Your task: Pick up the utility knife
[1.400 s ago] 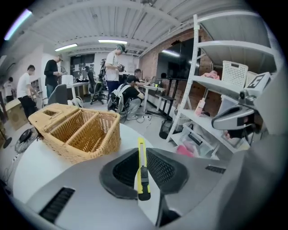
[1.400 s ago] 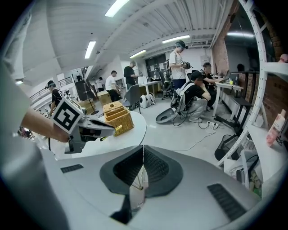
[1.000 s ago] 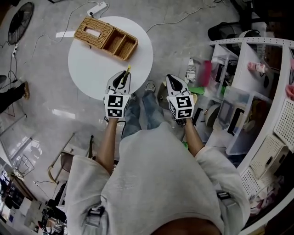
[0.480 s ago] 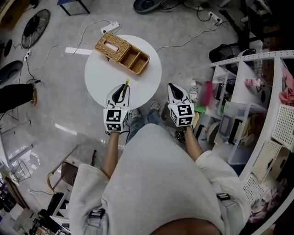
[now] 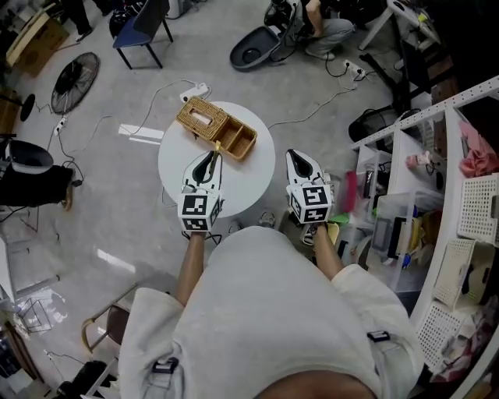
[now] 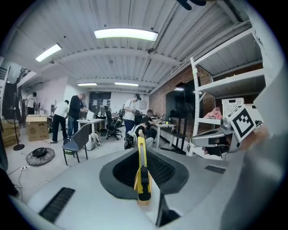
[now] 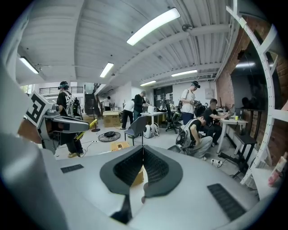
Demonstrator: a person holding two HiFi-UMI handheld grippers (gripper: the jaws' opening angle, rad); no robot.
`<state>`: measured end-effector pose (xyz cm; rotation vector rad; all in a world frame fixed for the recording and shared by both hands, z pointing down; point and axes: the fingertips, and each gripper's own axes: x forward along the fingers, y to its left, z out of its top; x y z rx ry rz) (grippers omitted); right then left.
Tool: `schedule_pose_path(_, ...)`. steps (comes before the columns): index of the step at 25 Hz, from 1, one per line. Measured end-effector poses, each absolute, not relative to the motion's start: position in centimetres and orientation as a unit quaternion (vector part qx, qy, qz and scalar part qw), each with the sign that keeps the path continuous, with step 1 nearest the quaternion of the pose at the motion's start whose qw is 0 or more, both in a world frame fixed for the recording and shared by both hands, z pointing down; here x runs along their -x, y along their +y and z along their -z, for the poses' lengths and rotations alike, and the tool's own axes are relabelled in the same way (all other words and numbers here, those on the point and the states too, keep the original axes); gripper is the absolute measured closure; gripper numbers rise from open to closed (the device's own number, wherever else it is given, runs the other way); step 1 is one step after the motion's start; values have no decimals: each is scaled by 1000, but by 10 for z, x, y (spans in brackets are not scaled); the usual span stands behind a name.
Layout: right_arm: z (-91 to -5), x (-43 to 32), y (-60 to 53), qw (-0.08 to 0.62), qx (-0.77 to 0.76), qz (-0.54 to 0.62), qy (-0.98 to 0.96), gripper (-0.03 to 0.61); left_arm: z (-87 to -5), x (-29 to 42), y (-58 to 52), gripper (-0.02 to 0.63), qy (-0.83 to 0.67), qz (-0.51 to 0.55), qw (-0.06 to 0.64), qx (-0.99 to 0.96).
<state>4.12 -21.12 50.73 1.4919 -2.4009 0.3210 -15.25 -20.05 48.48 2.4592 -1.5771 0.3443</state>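
The utility knife (image 6: 142,173), yellow with a black slider, stands upright between the jaws of my left gripper (image 6: 140,150), which is shut on it. In the head view the left gripper (image 5: 207,165) hangs high over the near side of the round white table (image 5: 253,178), and the knife's yellow tip (image 5: 217,147) pokes out ahead of it. My right gripper (image 5: 297,160) is level with it, off the table's right edge. Its jaws (image 7: 142,150) meet at the tips with nothing between them.
A wicker basket (image 5: 216,128) with compartments sits on the table's far side. White shelving (image 5: 437,195) full of items stands close on the right. Cables, a power strip (image 5: 195,92), a floor fan (image 5: 75,82) and a chair (image 5: 144,22) lie beyond, with people (image 6: 67,117) working further back.
Both grippers have risen together, the left one carrying the knife up. The table and basket now look smaller and farther below, and more of the room shows.
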Motion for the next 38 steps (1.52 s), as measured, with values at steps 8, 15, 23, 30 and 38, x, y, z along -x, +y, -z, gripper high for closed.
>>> schedule_pose_path(8,-468,-44,-227,115,-534,-76,-834,548,-449,156,-217,554,-536,-97,58,-837)
schedule_pose_path(15,-453,-39,-232,103,-537,-62,-835,548,-436,161,-221,554,-540,-83,49,-836)
schedule_pose_path(23,-454,-44,-232,104,-540,-60,-833,548,-437,158,-220,554,-543,-78,53,-835)
schedule_pose_path(30,-456,-44,-227,107,-539,-62,-833,548,-436,155,-217,554,-542,-77,54,-835)
schedule_pose_path(38,-456,-48,-222,107,-537,-63,-834,548,-432,148,-212,554,-541,-79,49,-836)
